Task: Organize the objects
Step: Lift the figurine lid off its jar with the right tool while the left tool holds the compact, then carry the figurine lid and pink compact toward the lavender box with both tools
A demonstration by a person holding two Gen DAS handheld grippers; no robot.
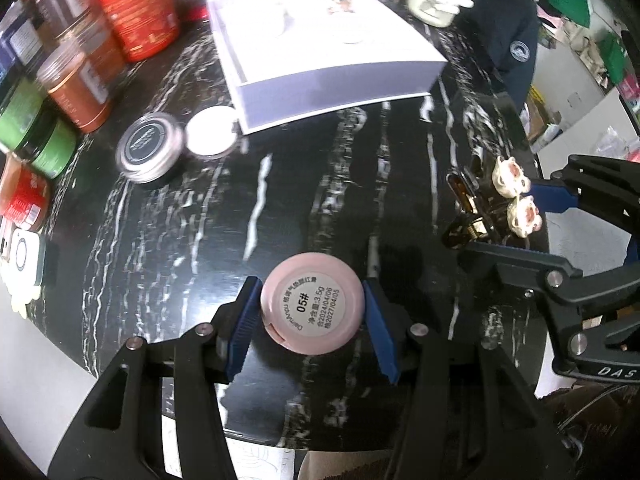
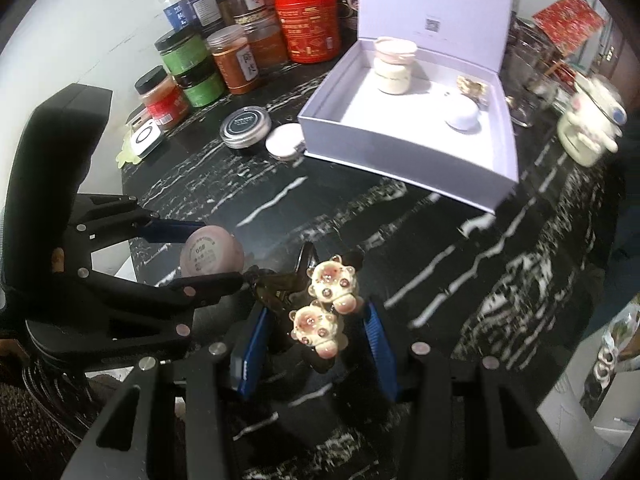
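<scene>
Left gripper (image 1: 312,316) clamps a pink compact (image 1: 313,304); right gripper (image 2: 316,340) grips a bear hair clip (image 2: 326,308), both above the table (image 2: 480,260). The open box (image 2: 404,156) already holds several items; a tin (image 2: 247,126) and a white compact (image 2: 285,141) remain outside.

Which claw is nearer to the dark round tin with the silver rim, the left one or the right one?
Left. The left claw, shut on the pink compact, is closer to the dark tin. The right claw, holding the bear hair clip, is farther away.
</scene>
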